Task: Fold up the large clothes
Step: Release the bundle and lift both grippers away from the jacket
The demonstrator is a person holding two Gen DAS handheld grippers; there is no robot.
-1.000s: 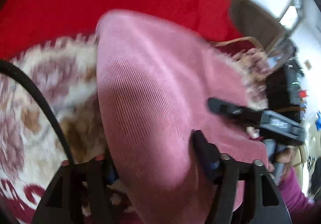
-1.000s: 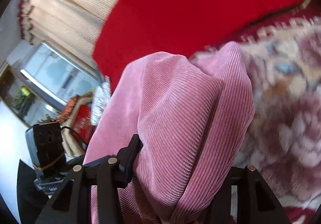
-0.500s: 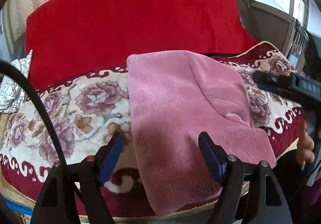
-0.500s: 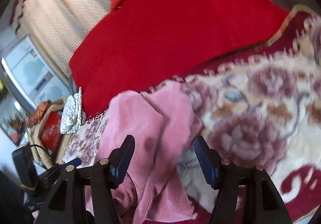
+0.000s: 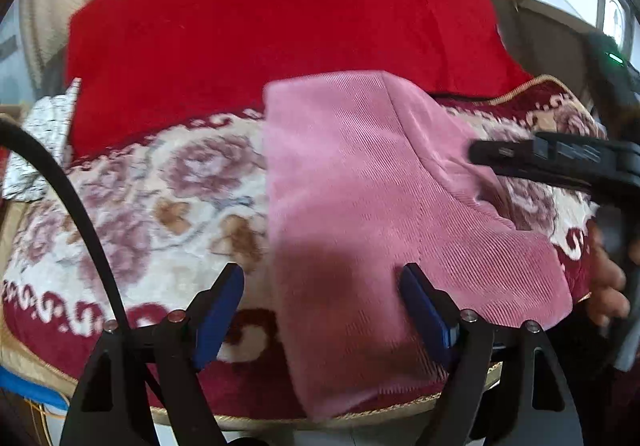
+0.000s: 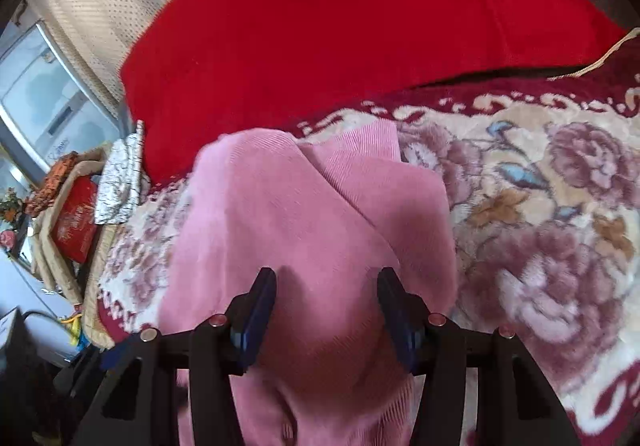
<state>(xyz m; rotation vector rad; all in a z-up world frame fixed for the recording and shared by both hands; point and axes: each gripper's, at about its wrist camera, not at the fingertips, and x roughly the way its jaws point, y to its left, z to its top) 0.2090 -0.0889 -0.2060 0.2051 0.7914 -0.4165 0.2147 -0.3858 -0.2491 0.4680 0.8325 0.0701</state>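
Note:
A folded pink corduroy garment lies on the flowered sofa cover, its near end hanging over the front edge. It also shows in the right wrist view. My left gripper is open and empty, its blue pads spread just in front of the garment's near part. My right gripper is open and empty, close over the garment's near part. The right gripper also shows from the side in the left wrist view, over the garment's right edge.
A red backrest cushion stands behind the garment. A white patterned cloth lies at the sofa's left end. A red box and clutter sit beyond it. A black cable crosses the left wrist view.
One second ago both grippers were shut on the pink garment and held it up. Both have let go and opened; the garment now lies flat and both grippers have drawn back from it.

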